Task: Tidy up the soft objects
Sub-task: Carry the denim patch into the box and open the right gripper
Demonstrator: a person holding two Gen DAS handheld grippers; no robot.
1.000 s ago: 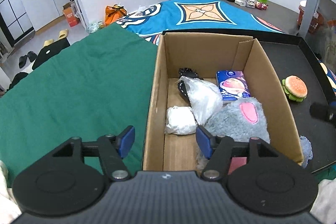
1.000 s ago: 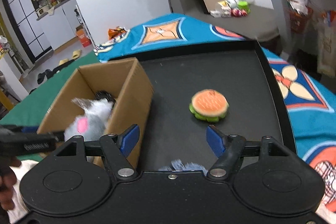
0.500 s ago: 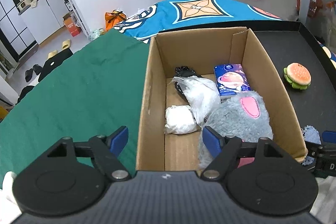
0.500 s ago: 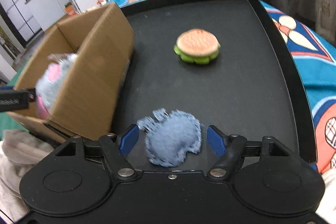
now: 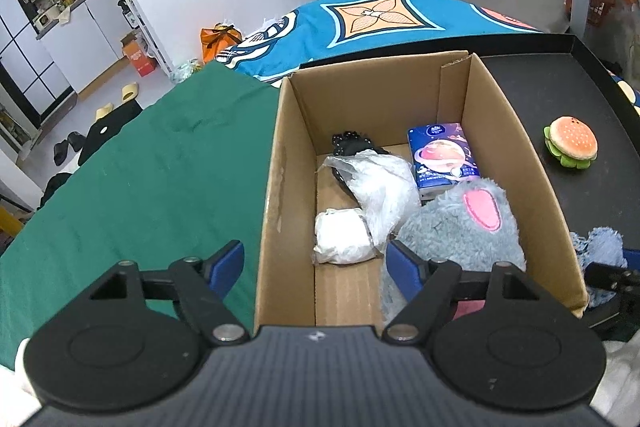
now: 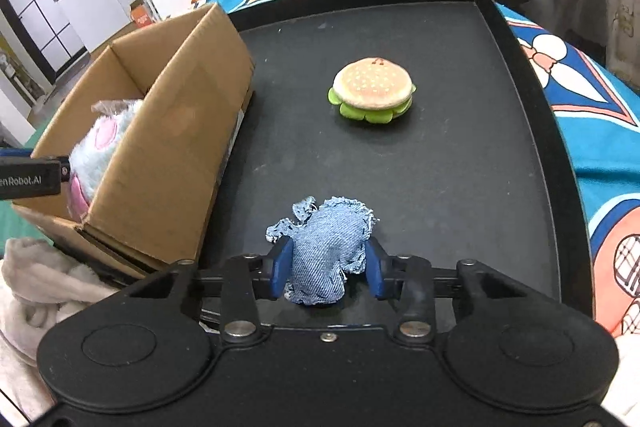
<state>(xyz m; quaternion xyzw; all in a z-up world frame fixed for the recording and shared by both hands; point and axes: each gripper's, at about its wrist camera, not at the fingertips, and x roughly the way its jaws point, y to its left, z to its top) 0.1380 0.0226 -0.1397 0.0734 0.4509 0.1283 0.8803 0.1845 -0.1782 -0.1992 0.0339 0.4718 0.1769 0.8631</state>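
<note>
On the black tray (image 6: 516, 75), near its front edge, the right gripper (image 6: 326, 269) has its blue pads pressed against both sides of a frayed denim soft toy (image 6: 324, 251), pinching it just above the tray floor. Farther back, toward the middle of the tray, a plush hamburger (image 6: 373, 90) sits alone, well apart from the denim piece. A cardboard box (image 5: 276, 187) stands along the tray's left edge, beside a green cloth (image 5: 152, 179). Inside it lie a grey fluffy plush with a pink patch (image 5: 468, 227) in the near right corner, a blue tissue pack (image 5: 442, 157) against the right wall, a crumpled clear plastic bag (image 5: 380, 187), a white bundle (image 5: 340, 235) and a black item (image 5: 350, 145) toward the back. The left gripper (image 5: 316, 267) hovers over the box's near left wall, fingers spread wide and holding nothing.
</note>
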